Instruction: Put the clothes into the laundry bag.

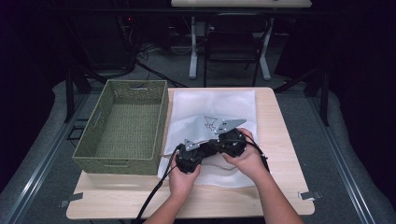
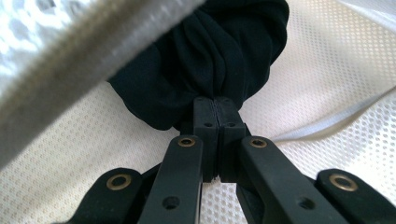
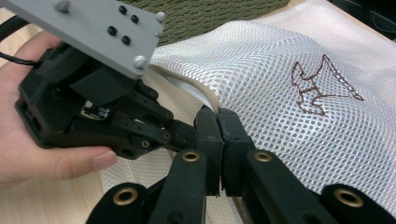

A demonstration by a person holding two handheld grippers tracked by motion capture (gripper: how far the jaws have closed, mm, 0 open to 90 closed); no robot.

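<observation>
Inside the white mesh bag [image 1: 212, 112] on the surface, the left claw [image 2: 215, 109] is clamped on a dark garment [image 2: 205, 56] bunched ahead of it; the right claw [image 3: 219, 122] pinches the bag's rim (holding the mouth up), beside the left.

Basket [image 1: 122, 126] on table [image 1: 280, 140], left side, with mesh bag [image 1: 215, 105] flat just right of it, their edges touching. Both grippers over bag's near part, left gripper [image 1: 189, 158] beside right gripper [image 1: 229, 142]. Dark cloth [image 2: 210, 60] lies inside bag, between left gripper's fingers [image 2: 205, 126].
</observation>
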